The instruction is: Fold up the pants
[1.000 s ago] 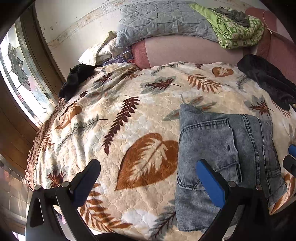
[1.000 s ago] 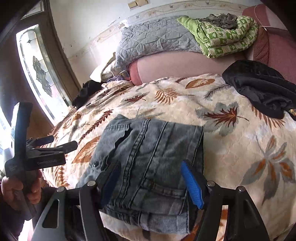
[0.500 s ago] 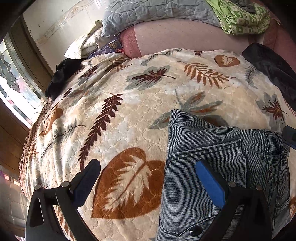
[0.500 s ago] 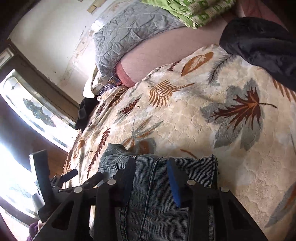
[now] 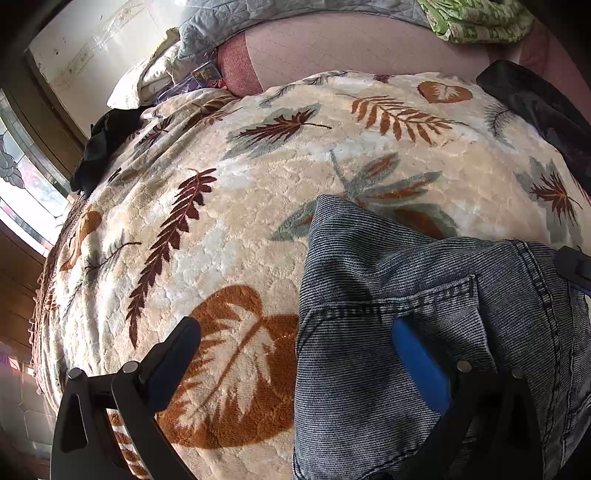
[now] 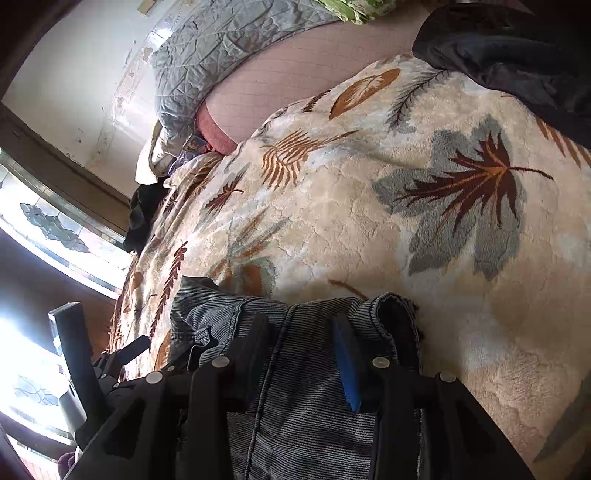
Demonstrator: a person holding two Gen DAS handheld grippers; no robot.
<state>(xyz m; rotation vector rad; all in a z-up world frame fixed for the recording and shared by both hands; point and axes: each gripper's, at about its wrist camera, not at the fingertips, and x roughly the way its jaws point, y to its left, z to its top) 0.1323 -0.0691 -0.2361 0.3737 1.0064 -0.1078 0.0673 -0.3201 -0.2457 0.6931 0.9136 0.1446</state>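
Observation:
The folded grey-blue denim pants (image 5: 388,295) lie on the leaf-print blanket (image 5: 221,206); they also show in the right wrist view (image 6: 306,406). My left gripper (image 5: 295,350) is open, low over the pants' left edge, with its blue right finger (image 5: 417,362) over the denim and its left finger (image 5: 173,354) over the blanket. My right gripper (image 6: 301,339) is narrowed over the pants' far edge, with denim between its fingers. The left gripper's body shows at the left of the right wrist view (image 6: 92,369).
A dark garment (image 6: 517,48) lies on the blanket at the far right. Another dark garment (image 5: 99,147) lies at the left edge by the window. A pink bolster (image 5: 369,48), a grey quilt (image 6: 229,44) and a green blanket (image 5: 476,18) are stacked at the back.
Both grippers moved down and forward onto the pants. The right gripper's fingers closed in from wide open to a narrow gap around the denim. The left stayed open.

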